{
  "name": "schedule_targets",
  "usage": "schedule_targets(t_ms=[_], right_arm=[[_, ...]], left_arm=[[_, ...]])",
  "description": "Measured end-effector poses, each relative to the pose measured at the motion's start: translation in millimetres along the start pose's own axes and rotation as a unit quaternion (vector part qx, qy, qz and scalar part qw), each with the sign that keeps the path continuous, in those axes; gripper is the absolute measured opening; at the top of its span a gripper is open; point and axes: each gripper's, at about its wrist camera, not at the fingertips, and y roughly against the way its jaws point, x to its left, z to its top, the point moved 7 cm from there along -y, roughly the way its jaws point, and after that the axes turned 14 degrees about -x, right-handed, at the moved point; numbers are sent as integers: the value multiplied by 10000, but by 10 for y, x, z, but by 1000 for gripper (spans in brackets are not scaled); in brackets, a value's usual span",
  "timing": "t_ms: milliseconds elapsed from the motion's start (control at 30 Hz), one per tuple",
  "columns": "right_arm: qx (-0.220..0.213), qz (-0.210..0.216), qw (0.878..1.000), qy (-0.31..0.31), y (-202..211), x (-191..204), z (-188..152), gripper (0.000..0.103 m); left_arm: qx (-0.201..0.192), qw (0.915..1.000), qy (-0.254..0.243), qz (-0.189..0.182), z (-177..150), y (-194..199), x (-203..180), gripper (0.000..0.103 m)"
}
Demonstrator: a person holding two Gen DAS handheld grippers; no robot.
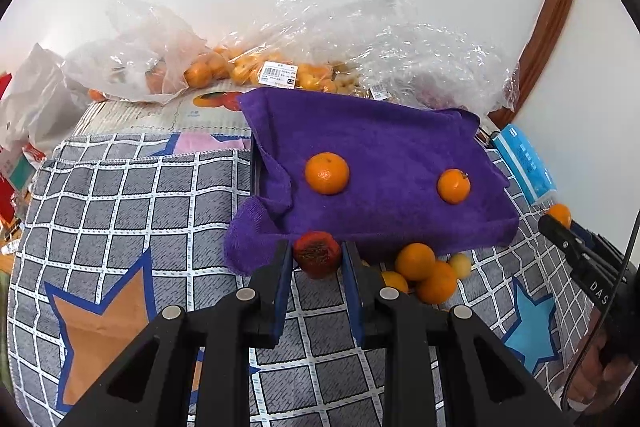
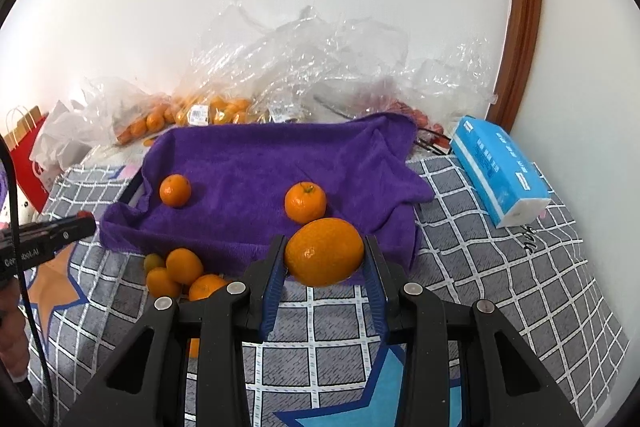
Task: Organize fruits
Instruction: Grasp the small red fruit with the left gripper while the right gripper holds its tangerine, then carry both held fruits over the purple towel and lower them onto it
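A purple towel (image 1: 372,155) (image 2: 256,163) lines a tray on the checked cloth, and two mandarins (image 1: 327,173) (image 1: 453,185) lie on it. My left gripper (image 1: 316,255) is shut on a dark red fruit (image 1: 317,254), held just before the towel's near edge. My right gripper (image 2: 324,253) is shut on a large orange (image 2: 324,251), also in front of the towel. In the right wrist view the two mandarins (image 2: 175,190) (image 2: 305,202) sit behind that orange. A small heap of loose oranges (image 1: 424,273) (image 2: 180,273) rests on the cloth by the towel's front.
Clear plastic bags with more oranges (image 1: 208,67) (image 2: 208,111) pile up against the white wall behind the tray. A blue tissue pack (image 2: 500,171) (image 1: 524,163) lies to the right, a red paper bag (image 2: 28,155) to the left. The grey checked cloth (image 1: 120,211) spreads on both sides.
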Motion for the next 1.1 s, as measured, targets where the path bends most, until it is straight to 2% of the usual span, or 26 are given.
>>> schedule_targets(t_ms=[100,233,767,1100], right_arm=[[-47,-31,10000,-3,1,2,35,37],[-75,22,10000,11,-32,25,81,37],[-165,-13,9999,25,-339,-30,243,37],[-25,59,10000,23,-610,-10,199,37]], left_arm=[[-48,9999,-90,44,26,-10,-7,23],[-80,9999,105,4,76,-50,21,23],[-113,9996,220,122,271,-358,197,23],[44,9988,485,59,310,-596,293,23]])
